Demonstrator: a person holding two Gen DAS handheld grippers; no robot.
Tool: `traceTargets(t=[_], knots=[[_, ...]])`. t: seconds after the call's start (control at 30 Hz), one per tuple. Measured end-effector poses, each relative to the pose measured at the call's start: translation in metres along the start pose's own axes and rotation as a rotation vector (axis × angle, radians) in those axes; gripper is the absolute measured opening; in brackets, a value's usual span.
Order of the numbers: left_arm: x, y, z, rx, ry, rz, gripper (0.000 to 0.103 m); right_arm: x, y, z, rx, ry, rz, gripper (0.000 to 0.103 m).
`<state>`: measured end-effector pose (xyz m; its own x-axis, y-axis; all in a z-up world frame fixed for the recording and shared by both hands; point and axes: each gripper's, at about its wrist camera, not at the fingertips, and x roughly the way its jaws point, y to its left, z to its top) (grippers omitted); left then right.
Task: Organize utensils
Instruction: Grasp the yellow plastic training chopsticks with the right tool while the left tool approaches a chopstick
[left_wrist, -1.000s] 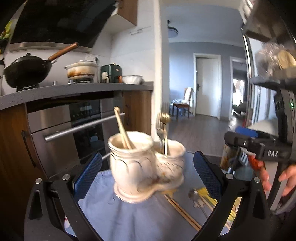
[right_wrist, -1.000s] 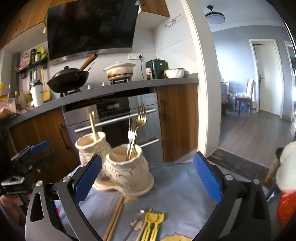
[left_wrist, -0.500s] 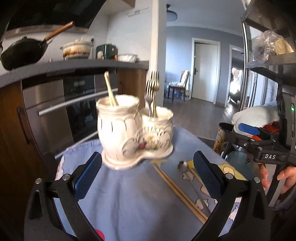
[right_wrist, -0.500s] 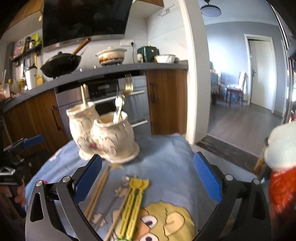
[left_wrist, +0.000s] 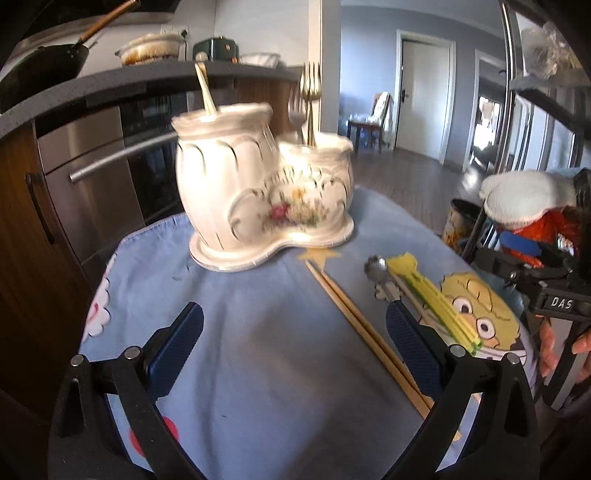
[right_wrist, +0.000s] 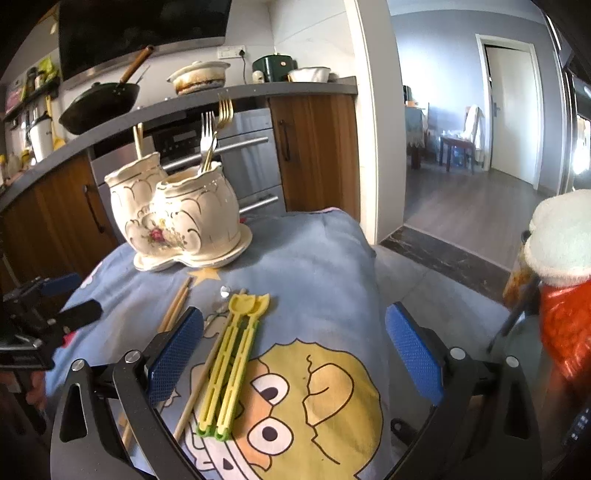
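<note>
A white ceramic two-pot utensil holder (left_wrist: 258, 199) (right_wrist: 177, 218) stands on a blue cartoon cloth (left_wrist: 258, 350) (right_wrist: 314, 277). Its taller pot holds a wooden chopstick (left_wrist: 205, 90), its lower pot two forks (right_wrist: 214, 133). On the cloth lie a pair of wooden chopsticks (left_wrist: 362, 332) (right_wrist: 175, 308), a small metal spoon (left_wrist: 384, 277) (right_wrist: 221, 299) and yellow plastic chopsticks (left_wrist: 439, 310) (right_wrist: 232, 362). My left gripper (left_wrist: 293, 347) is open and empty above the cloth, near the holder. My right gripper (right_wrist: 293, 350) is open and empty over the yellow chopsticks.
A kitchen counter with oven (right_wrist: 229, 155), wok (right_wrist: 99, 105) and pots stands behind the table. A white and orange bundle (right_wrist: 561, 266) sits at the right edge. The cloth drops off at its right side towards the floor.
Both grippers have pulled back and tilted down, so the holder sits farther off and more of the cloth and the loose utensils shows. Both stay open.
</note>
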<state>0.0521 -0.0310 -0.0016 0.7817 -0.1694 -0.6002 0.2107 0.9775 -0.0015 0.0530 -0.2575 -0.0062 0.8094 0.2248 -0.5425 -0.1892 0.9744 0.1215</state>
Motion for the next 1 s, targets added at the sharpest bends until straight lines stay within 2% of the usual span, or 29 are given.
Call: traceTargets(t=[0.1,0.27,0.43,0.47,0.63,0.7,0.8,1.0], knots=[[0.007,-0.006,-0.004,0.018,0.032,0.008,0.098,0.008,0.0,-0.004,-0.017,0.049,-0.018,0.098],[0.015,-0.008,-0.008,0.019,0.072,0.017,0.098,0.022,-0.001,-0.01,-0.011,0.138,0.006,0.098],[0.021,-0.014,-0.009,0.025,0.098,0.023,0.098,0.031,0.009,-0.013,-0.054,0.174,0.008,0.095],[0.022,-0.015,-0.01,0.025,0.102,0.024,0.098,0.031,0.011,-0.013,-0.061,0.175,0.012,0.093],[0.032,-0.02,-0.009,0.019,0.142,0.032,0.098,0.038,0.016,-0.011,-0.074,0.209,0.023,0.062],[0.034,-0.022,-0.009,0.021,0.146,0.029,0.098,0.04,0.017,-0.012,-0.075,0.219,0.031,0.057],[0.038,-0.026,-0.012,0.044,0.165,0.046,0.098,0.042,0.019,-0.012,-0.08,0.228,0.042,0.052],[0.044,-0.029,-0.011,0.053,0.195,0.067,0.098,0.042,0.021,-0.013,-0.087,0.236,0.048,0.05]])
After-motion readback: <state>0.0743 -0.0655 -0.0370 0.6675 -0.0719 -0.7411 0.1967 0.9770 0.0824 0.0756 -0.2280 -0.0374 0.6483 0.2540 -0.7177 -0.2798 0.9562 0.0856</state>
